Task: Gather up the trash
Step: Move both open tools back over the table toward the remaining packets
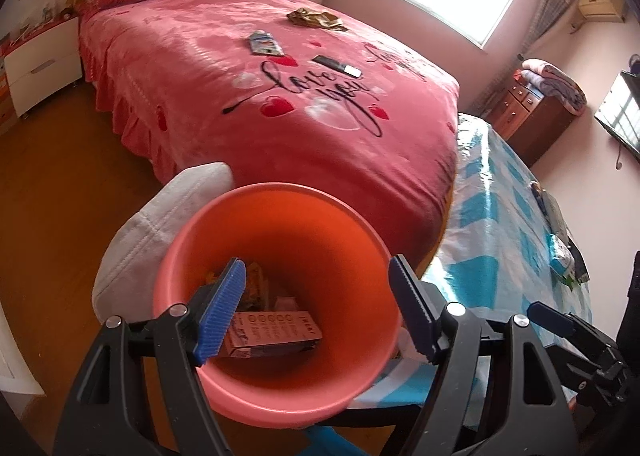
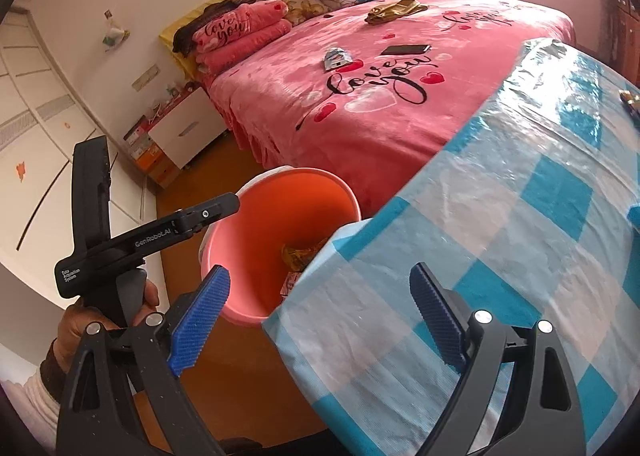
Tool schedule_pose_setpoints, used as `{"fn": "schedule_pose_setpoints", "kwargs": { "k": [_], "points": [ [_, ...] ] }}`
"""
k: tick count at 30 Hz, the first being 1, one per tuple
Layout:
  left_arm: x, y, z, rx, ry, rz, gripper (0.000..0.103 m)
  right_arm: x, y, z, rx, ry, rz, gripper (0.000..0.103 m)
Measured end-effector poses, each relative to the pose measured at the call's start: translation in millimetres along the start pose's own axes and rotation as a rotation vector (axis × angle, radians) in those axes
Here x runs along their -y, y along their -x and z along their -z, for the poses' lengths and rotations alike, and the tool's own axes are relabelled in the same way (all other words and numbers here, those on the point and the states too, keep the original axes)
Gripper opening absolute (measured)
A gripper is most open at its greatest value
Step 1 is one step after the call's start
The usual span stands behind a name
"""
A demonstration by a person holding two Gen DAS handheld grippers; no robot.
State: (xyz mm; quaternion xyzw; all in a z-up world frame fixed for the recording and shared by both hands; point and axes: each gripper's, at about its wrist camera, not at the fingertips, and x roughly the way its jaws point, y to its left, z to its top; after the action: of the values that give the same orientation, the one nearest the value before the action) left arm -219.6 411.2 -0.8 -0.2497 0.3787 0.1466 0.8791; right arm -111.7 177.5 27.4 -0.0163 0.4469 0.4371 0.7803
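Pink fleece-covered bed fills the upper half of the left wrist view. A table under a blue-and-white checked plastic cloth is seen at 3 o'clock of the bin.

Round salmon-pink plastic bin is placed on the floor between bed foot and table edge, mouth tilted toward the camera, its long axis running roughly 12 to 6 o'clock in the left wrist view.

Left gripper is held over the bin mouth, jaws spread wide, nothing between the pads. Right gripper is held above the table corner, likewise wide apart and empty.

Done so far, as judged: a flat pinkish cardboard box is lying in the bin bottom, long axis 9 to 3 o'clock, and a crumpled yellow wrapper is beside it.

Left, as judged: on the bed, a crumpled olive-gold wrapper at 12 o'clock, a flattened blue-white packet, long axis about 11 to 5. A dark flat phone-like slab is probably not trash.
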Motion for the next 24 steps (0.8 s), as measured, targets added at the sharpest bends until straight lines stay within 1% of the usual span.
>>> {"fn": "schedule_pose_setpoints", "kwargs": {
  "k": [10,15,17,24],
  "points": [
    [36.1,9.2,0.6,0.009,-0.062,0.026,0.076,18.1,20.2,10.6,0.050,-0.045,-0.012,0.092],
    [50.8,12.2,1.7,0.015,-0.089,0.041,0.076,33.0,32.4,15.1,0.082,-0.082,-0.011,0.092],
    [58.3,12.8,2.6,0.014,-0.104,0.046,0.076,38.7,38.0,16.7,0.099,-0.093,-0.009,0.095],
    [86.0,13.5,7.8,0.006,-0.158,0.065,0.076,62.7,57.1,22.4,0.150,-0.138,-0.026,0.096]
  ]
}}
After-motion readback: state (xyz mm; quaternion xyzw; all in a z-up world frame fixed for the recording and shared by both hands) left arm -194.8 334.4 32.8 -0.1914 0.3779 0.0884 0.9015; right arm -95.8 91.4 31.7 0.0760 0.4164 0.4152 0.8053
